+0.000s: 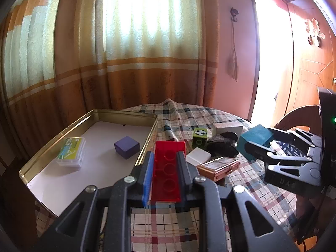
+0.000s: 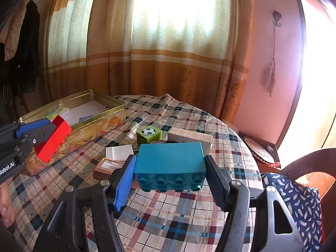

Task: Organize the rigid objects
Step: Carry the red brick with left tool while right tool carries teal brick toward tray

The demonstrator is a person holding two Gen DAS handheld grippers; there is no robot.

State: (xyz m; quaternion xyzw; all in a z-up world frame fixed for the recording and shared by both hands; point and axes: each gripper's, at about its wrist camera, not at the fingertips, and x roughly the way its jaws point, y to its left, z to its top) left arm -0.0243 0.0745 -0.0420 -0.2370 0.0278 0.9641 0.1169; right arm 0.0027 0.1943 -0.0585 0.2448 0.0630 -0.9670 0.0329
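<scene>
Left wrist view first: the left gripper [image 1: 166, 174] is nearly closed, its fingers [image 1: 147, 176] pinching a flat red brick [image 1: 168, 172] by its long edges, so the plate sticks out forward between the pads with its hollow underside up. It seems to be carried this way to clear the rim of the gold tin tray [image 1: 42, 163], which lies just left of and beyond the fingertips; my guess is the brick goes in there. Already inside, further left of the fingers, sit a purple block [image 1: 127, 147] and a small clear case [image 1: 71, 154].

Right wrist view: the right gripper [image 2: 171, 168] stands about half open but clamped on a teal brick [image 2: 171, 161], one pad on each end, studs facing the camera. The wide grip suits the brick's length and keeps it level, probably also bound for the tray.

Just beyond these fingertips, on the plaid tablecloth [image 2: 168, 214], wait a white tile [image 2: 119, 152], a small copper-coloured case [image 2: 109, 166], a green football cube [image 2: 149, 134] and a pale box [image 2: 189, 138]. Further off hang striped orange curtains [image 2: 168, 63] before a bright window, with a pink wall [image 2: 273, 105] to the right.
</scene>
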